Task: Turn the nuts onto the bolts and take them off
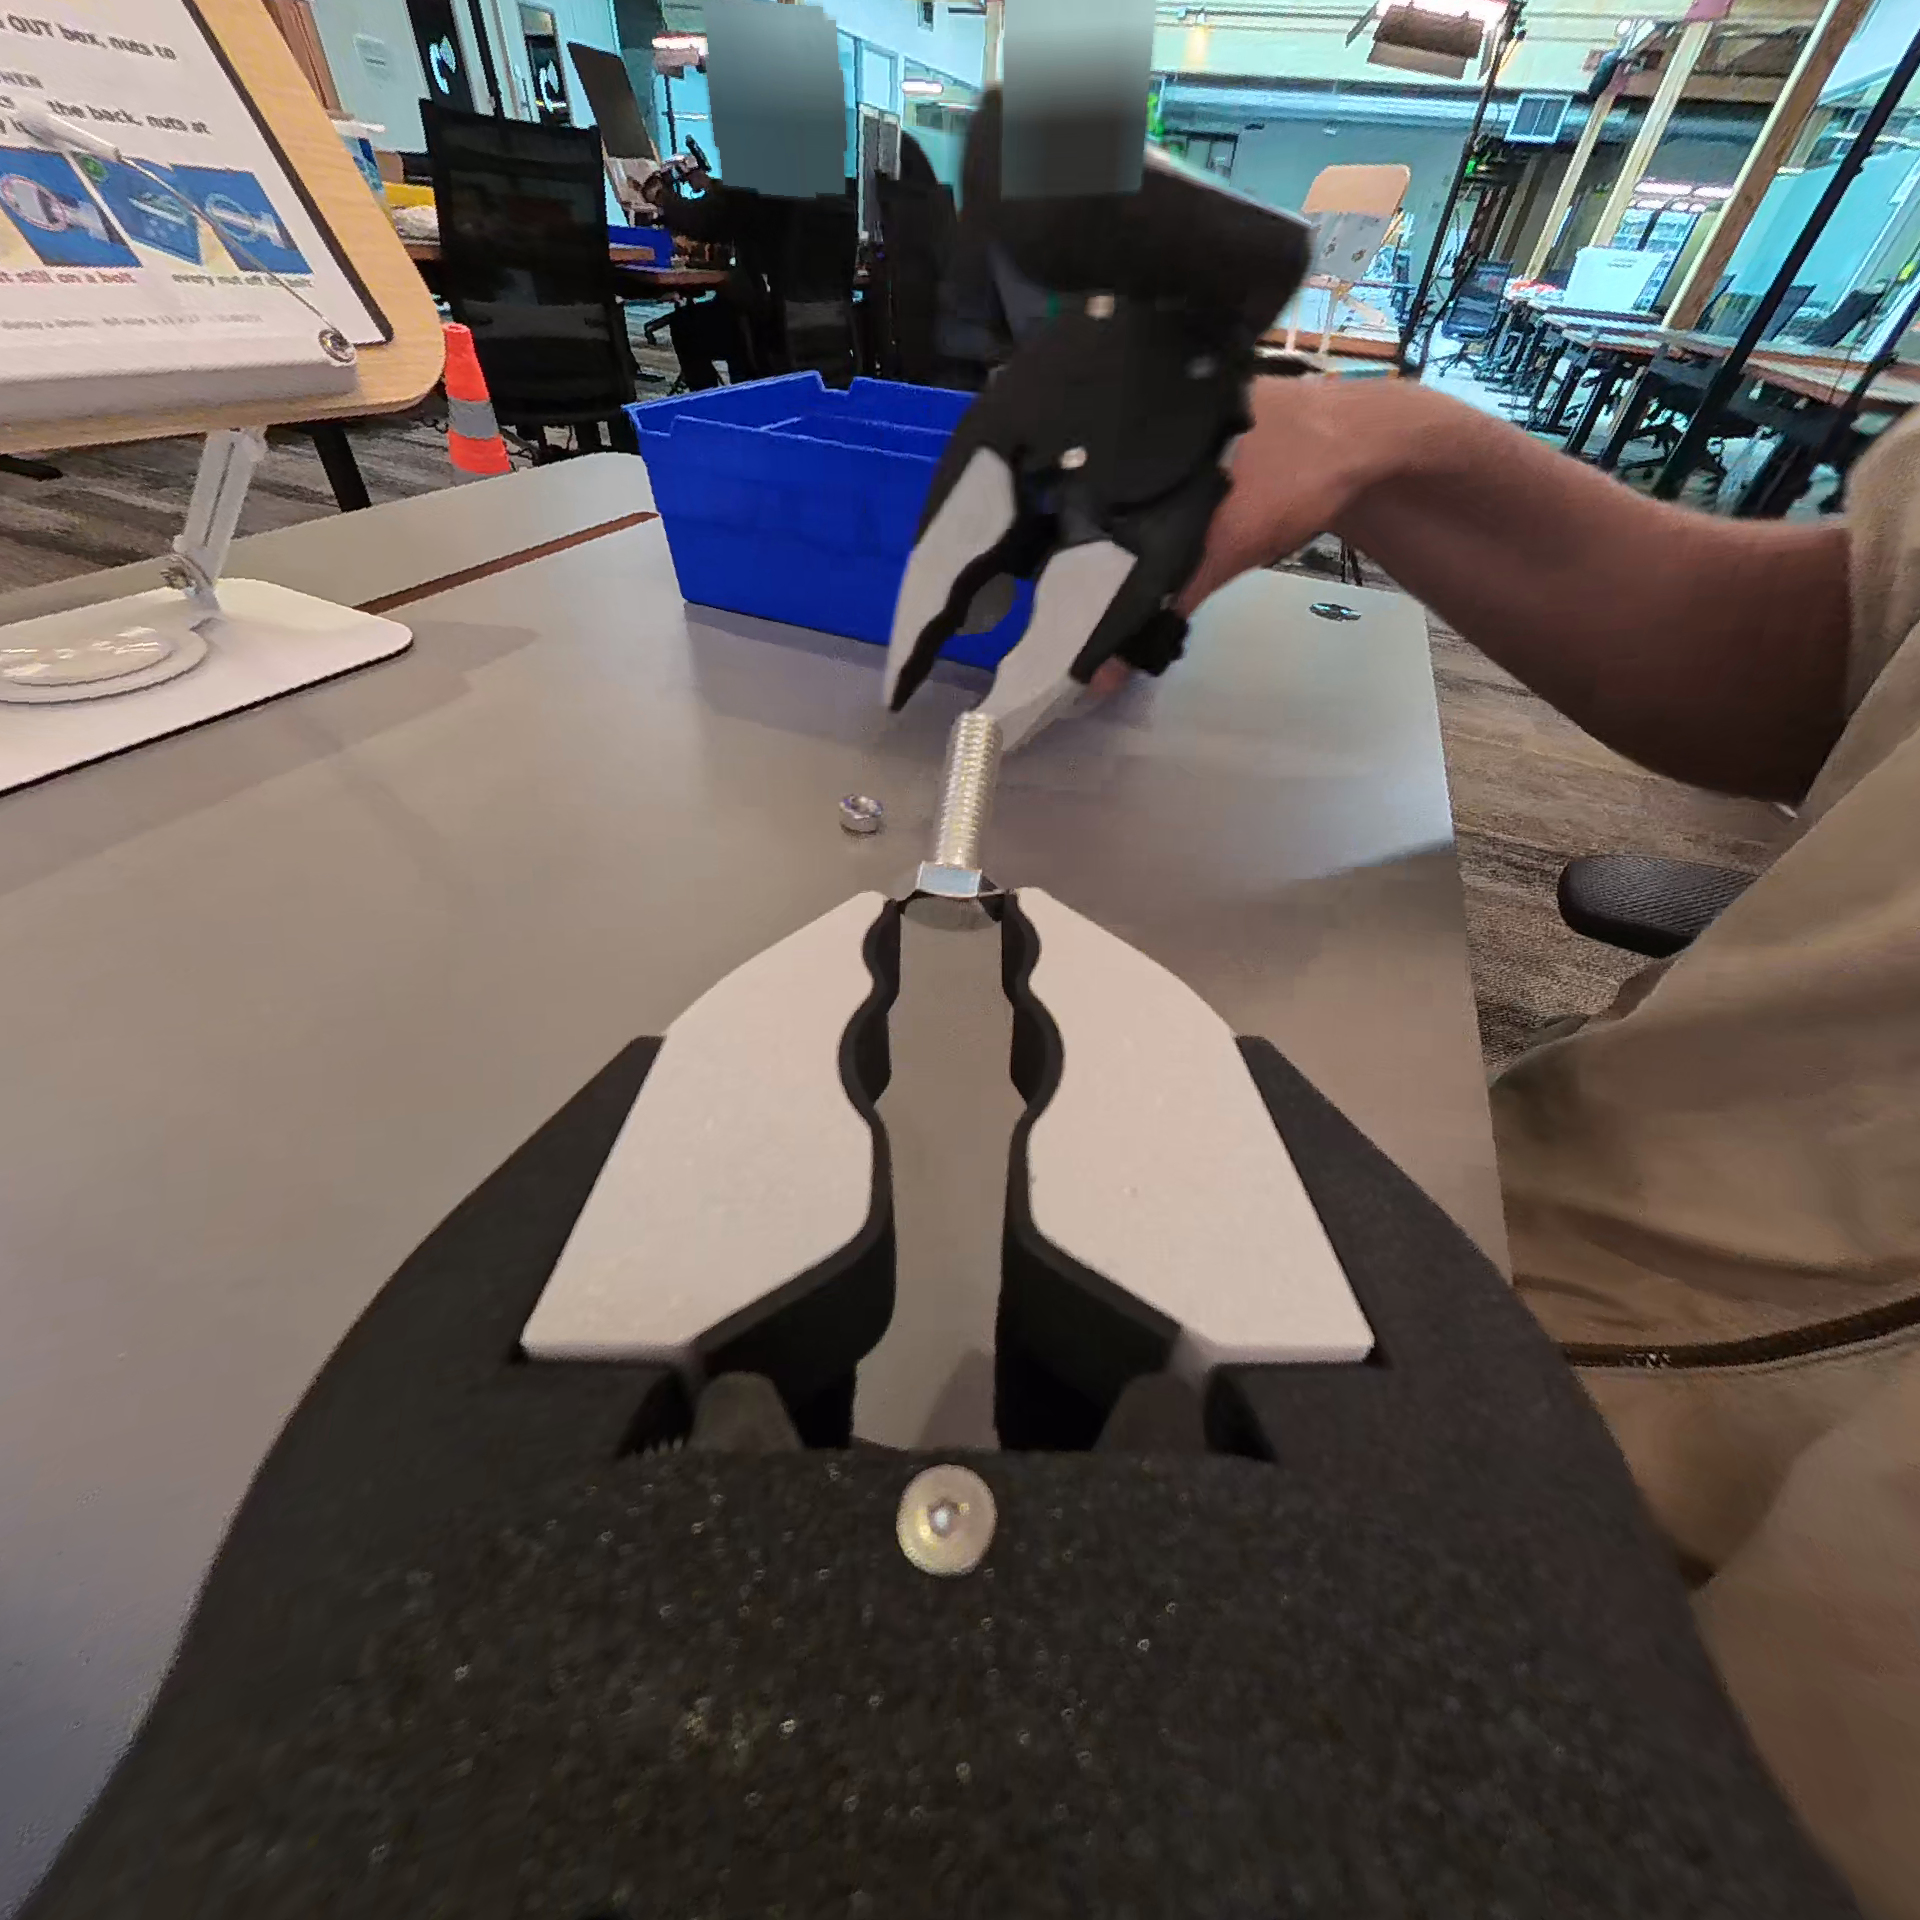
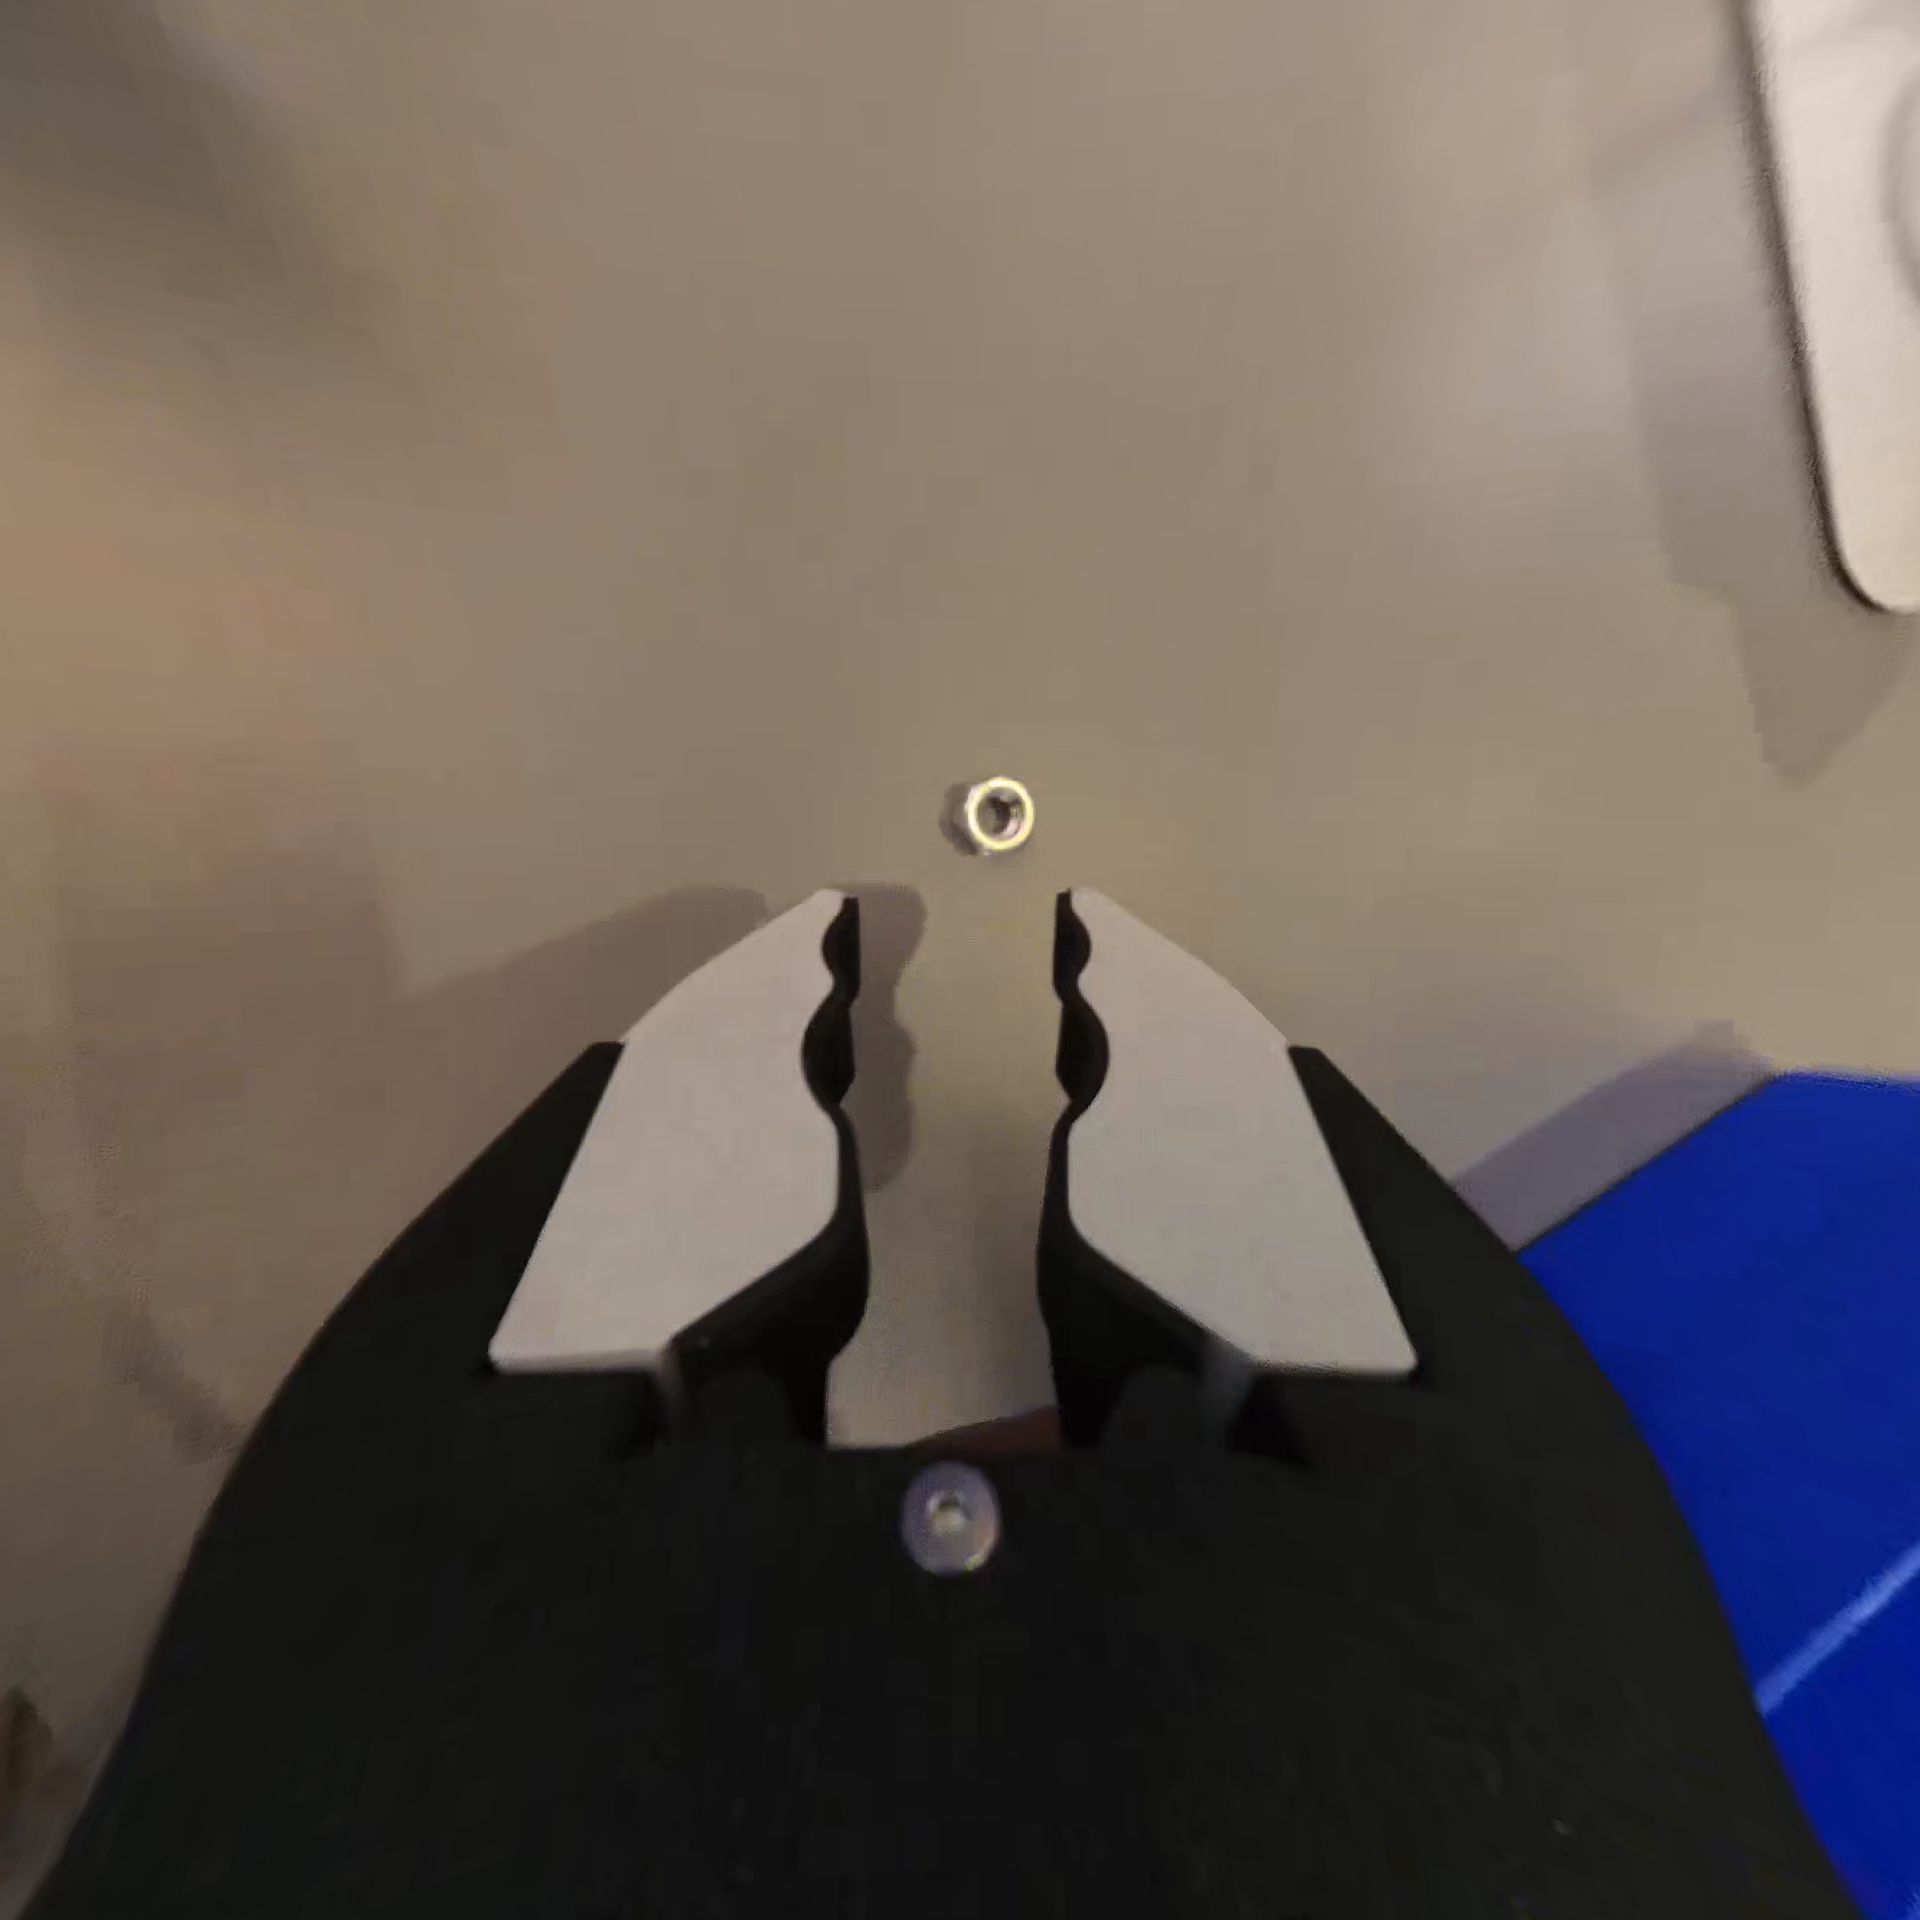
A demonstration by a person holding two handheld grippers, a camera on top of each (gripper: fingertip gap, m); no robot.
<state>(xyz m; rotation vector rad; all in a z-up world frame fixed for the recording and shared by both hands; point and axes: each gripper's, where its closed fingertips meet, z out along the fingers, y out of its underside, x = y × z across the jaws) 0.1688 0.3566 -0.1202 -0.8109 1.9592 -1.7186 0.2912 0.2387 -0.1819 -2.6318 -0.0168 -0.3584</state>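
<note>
The left gripper (image 1: pixel 948 902) clamps a hex bolt's (image 1: pixel 962 798) head; the right gripper (image 2: pixel 956 906) hovers, fingers apart, above a loose nut (image 2: pixel 988 815).

A big grey table (image 1: pixel 364 935) fills most of the left wrist view. A small shiny nut (image 1: pixel 859 811) lies flat on it near the middle of the frame, all by itself. In the right wrist view the same nut (image 2: pixel 988 815) sits just above the middle, with its hole facing up. A blue box (image 1: pixel 790 499) stands on the table farther back, in the upper middle. A white stand (image 1: pixel 208 644) rests its flat foot on the table at the left edge. A thin brown line (image 1: pixel 499 566) runs across the tabletop near it.
</note>
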